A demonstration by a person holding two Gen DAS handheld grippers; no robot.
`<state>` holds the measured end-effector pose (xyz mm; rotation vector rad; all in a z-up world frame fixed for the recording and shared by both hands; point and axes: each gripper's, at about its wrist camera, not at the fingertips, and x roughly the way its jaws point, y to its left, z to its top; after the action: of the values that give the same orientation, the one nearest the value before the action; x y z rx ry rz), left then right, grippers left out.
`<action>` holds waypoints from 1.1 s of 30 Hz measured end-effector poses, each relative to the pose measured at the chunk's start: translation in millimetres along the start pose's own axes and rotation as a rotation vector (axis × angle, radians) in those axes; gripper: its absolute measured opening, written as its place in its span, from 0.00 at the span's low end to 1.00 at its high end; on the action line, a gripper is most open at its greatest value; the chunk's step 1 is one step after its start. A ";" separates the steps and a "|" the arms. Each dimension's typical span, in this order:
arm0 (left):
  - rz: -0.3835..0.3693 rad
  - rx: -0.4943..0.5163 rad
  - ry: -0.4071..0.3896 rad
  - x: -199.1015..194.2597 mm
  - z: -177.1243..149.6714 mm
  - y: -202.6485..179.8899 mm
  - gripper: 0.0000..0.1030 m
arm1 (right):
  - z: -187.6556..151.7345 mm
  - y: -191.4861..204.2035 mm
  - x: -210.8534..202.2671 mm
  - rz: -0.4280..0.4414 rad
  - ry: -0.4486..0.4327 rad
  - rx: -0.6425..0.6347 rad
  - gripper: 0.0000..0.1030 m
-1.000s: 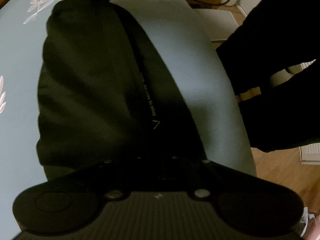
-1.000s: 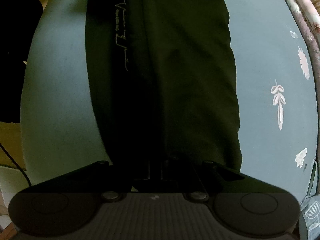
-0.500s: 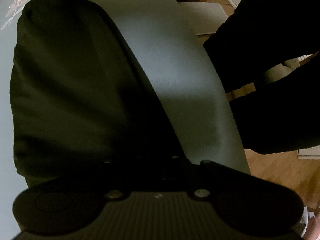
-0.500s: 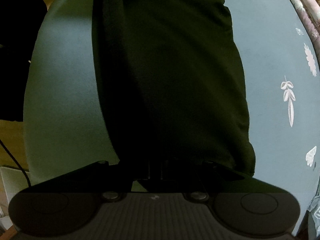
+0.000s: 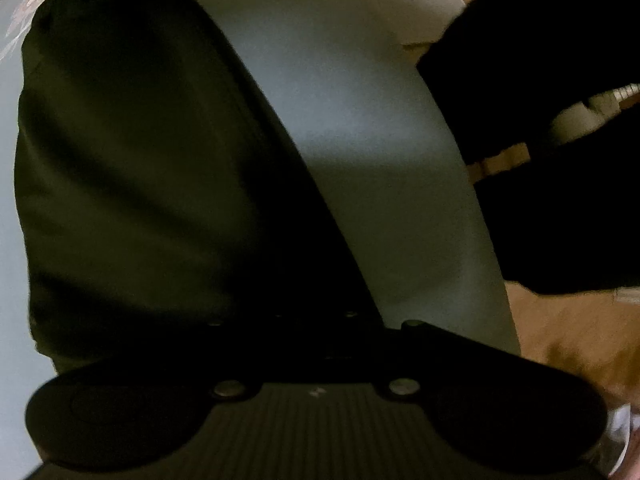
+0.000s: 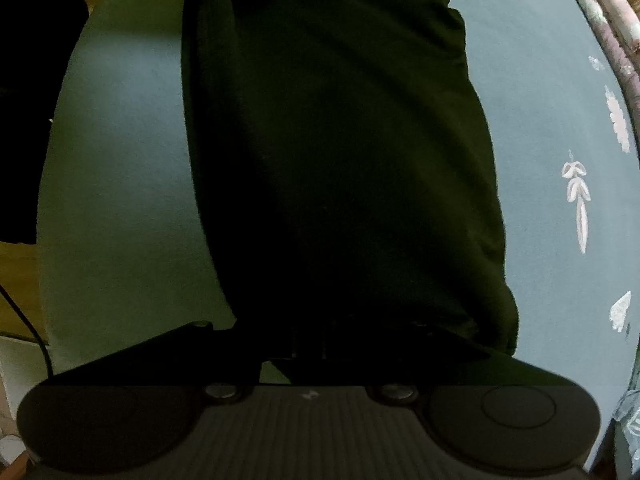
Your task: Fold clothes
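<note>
Both claws point down at a dark garment (image 5: 132,168) spread on a pale grey-blue cloth (image 5: 360,128) that covers the bench. The fingertips of the left claw (image 5: 316,320) are lost in shadow against the fabric; the fingers stand fully together, with the dark cloth bunched right at them, so it appears clamped on the garment's near edge. The right claw (image 6: 316,344) is equally hard to read — its fingers are nearly together, and the garment (image 6: 332,152) runs directly beneath them, apparently pinched. No lettering or label can be read on the fabric in either view; the folds are too dark and blurred. The left wrist view alone shows a person's dark sleeve (image 5: 560,120) to the right of the claw, a wooden floor (image 5: 568,328) beyond the bench edge, and, at the garment's far end, a black object cut off by the frame — probably the other claw. The right wrist view alone shows white leaf and flower prints (image 6: 578,200) on the cloth to the right of the claw, and a curved rail (image 6: 600,28) at the upper right.
</note>
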<state>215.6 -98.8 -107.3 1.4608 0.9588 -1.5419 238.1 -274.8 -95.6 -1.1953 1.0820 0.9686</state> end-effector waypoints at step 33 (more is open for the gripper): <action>-0.176 -0.510 0.083 -18.0 11.7 32.0 0.37 | -127.5 1.2 -6.9 0.222 -0.327 1.717 0.57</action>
<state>240.6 -121.6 -88.9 1.1029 1.4378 -1.2353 220.0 -401.2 -94.4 0.4764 1.2369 0.0993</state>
